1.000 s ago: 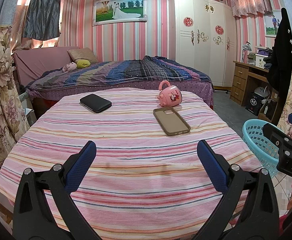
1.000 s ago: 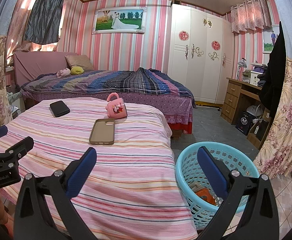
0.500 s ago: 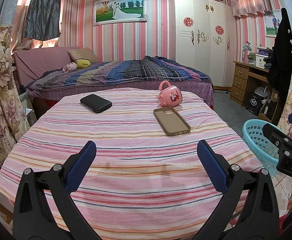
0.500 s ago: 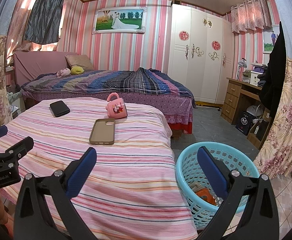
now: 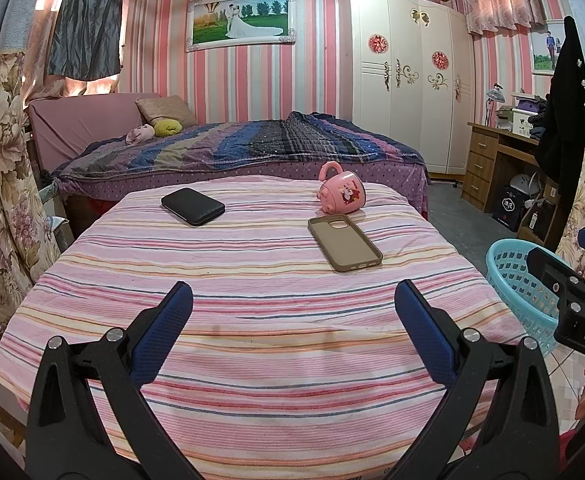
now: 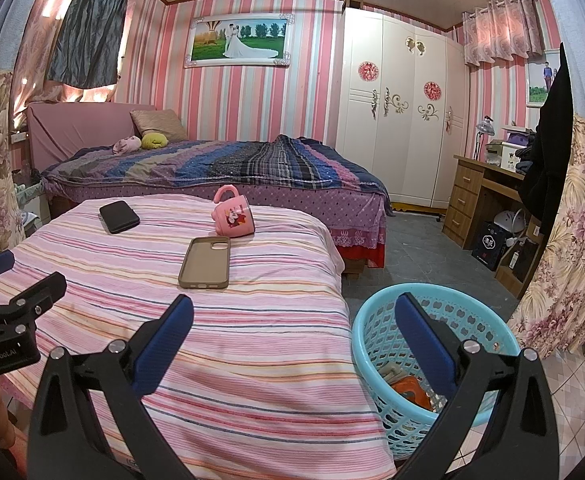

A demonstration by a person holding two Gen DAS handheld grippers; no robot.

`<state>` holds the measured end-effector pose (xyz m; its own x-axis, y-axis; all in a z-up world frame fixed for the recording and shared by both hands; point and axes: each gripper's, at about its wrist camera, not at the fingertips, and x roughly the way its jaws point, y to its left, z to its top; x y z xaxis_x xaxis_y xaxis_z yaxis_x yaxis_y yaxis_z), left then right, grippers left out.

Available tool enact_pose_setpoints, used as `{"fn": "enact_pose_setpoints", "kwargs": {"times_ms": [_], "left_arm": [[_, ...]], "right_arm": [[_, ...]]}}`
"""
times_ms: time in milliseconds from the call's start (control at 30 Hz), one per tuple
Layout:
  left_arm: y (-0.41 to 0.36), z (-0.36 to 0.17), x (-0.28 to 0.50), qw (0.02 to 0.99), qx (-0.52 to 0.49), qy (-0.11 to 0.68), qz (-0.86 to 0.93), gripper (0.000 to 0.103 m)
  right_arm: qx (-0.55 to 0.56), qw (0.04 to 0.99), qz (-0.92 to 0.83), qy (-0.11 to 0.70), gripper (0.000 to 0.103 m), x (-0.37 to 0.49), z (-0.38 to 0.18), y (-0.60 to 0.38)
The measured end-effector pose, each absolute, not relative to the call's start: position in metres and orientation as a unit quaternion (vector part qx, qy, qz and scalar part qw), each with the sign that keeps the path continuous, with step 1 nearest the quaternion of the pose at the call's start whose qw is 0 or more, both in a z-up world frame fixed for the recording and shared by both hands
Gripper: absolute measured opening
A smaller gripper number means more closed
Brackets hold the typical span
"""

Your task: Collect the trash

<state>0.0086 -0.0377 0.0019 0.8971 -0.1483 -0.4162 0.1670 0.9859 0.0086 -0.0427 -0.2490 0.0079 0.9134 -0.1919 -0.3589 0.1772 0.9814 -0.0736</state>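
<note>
Right wrist view alone looks into the blue basket (image 6: 376, 344) behind its right finger, where orange trash (image 6: 410, 388) lies, while both the right gripper (image 6: 294, 330) and left gripper (image 5: 292, 316) gape wide, holding nothing.

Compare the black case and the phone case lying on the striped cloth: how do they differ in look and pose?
The black case is closed, dark and solid; the phone case is tan and lies open side up, its camera cutout showing. The black case sits towards the far left of the striped cloth; the phone case lies to the right, beside the pink mug. Both lie flat, untouched by either gripper.
</note>
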Motion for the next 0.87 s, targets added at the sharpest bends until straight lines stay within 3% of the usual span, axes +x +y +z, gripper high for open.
{"fn": "enact_pose_setpoints", "kwargs": {"times_ms": [867], "left_arm": [[-0.0379,0.0023,0.0093,0.974,0.024,0.213,-0.079,0.098]], "right_arm": [[-0.021,0.978,-0.095,0.186,0.098,-0.0429,0.0077,-0.2492]]}}
